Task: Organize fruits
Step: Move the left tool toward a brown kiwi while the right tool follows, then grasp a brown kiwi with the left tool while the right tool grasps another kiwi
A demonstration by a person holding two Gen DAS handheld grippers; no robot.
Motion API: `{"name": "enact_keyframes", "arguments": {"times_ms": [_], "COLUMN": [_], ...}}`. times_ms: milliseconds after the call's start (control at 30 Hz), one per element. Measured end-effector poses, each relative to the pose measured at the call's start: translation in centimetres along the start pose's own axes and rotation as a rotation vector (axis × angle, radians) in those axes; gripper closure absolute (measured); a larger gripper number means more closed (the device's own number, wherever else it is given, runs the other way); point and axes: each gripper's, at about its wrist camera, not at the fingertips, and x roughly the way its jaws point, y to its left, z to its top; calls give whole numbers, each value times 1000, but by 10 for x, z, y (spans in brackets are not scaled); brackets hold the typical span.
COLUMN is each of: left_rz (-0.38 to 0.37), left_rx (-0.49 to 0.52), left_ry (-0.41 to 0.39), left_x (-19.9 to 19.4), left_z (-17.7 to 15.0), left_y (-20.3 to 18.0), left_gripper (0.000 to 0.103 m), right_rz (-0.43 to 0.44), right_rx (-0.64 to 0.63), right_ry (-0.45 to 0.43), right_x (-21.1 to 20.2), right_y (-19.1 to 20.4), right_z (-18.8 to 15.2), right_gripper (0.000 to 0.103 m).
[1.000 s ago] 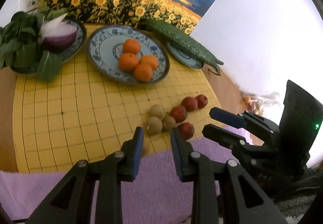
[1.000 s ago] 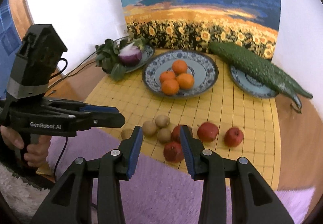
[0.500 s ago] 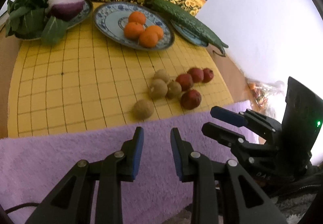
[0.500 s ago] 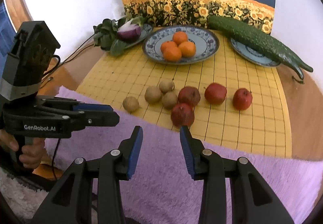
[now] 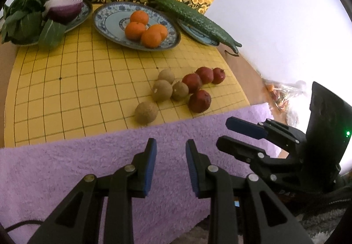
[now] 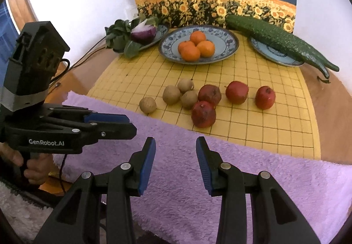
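Fruits [image 6: 203, 114] — four brown, four red — lie loose on the yellow grid mat [image 6: 275, 129] just beyond the purple towel [image 6: 176, 178], over which left gripper [image 5: 170, 167] and right gripper [image 6: 175, 162] hover, parted and empty, so nothing is apparently picked yet — next, reach for one.

I see a wooden counter [image 6: 325, 98] carrying a yellow grid mat [image 6: 253, 116] and a purple fleece cloth [image 6: 180, 156] overlapping the mat's near edge. A black cable [image 6: 88, 56] trails across the bare wood at the counter's left side.
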Motion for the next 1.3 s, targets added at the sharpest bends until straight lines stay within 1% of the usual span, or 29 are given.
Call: {"name": "enact_keyframes", "arguments": {"times_ms": [33, 67, 100, 133, 167, 200, 267, 300, 333, 400, 433, 500, 567, 700, 867, 1033, 1067, 1167, 1300], "left_rz": [4, 7, 19, 30, 42, 60, 101, 101, 84, 74, 72, 55, 58, 71, 103, 120, 120, 118, 116], "left_rx": [1, 1, -8, -21, -33, -45, -62, -79, -96, -104, -97, -75, -52, -36, -58, -80, -81, -82, -94], "left_ry": [-4, -6, -17, -29, -43, -52, -51, -48, -44, -36, -34, -27, -26, -25, -42, -51, -50, -50, -56], "left_x": [1, 1, 3, 4, 5, 7, 13, 17, 20, 23, 24, 26, 26, 25, 19, 14, 13, 12, 12], "left_z": [3, 5, 8, 11, 14, 17, 22, 25, 27, 28, 28, 27, 26, 24, 22, 22, 22, 22, 24], "left_y": [0, 0, 1, 4, 6, 8, 14, 17, 20, 23, 22, 19, 15, 12, 19, 26, 27, 28, 30], "left_gripper": [76, 73, 69, 62, 59, 59, 59, 59, 60, 69, 78, 77, 77, 77, 77, 77, 77, 77, 77], "right_rz": [-4, -8, -12, -16, -18, -20, -25, -27, -29, -23, -18, -14, -17, 5, 38, 44, 39, -18, -65], "right_rx": [3, 5, 8, 12, 14, 15, 13, 13, 12, 2, -9, -36, -68, -114, -119, -175, -188, -254, -300], "right_ry": [-7, -13, -20, -28, -34, -42, -59, -65, -71, -79, -81, -77, -73, -80, -68, -16, -9, 17, 49], "right_x": [-2, -4, -7, -9, -11, -13, -17, -18, -20, -21, -20, -16, -11, 2, 19, 40, 43, 53, 64], "right_y": [-1, -2, -4, -5, -5, -6, -8, -8, -8, -7, -6, -3, 0, 3, -1, 9, 11, 20, 23], "right_z": [0, 1, 2, 2, 3, 3, 5, 6, 8, 12, 14, 17, 22, 36, 52, 59, 59, 59, 60], "right_gripper": [63, 63, 63, 63, 63, 63, 63, 63, 63, 63, 63, 63, 63, 64, 64, 64, 64, 64, 65]}}
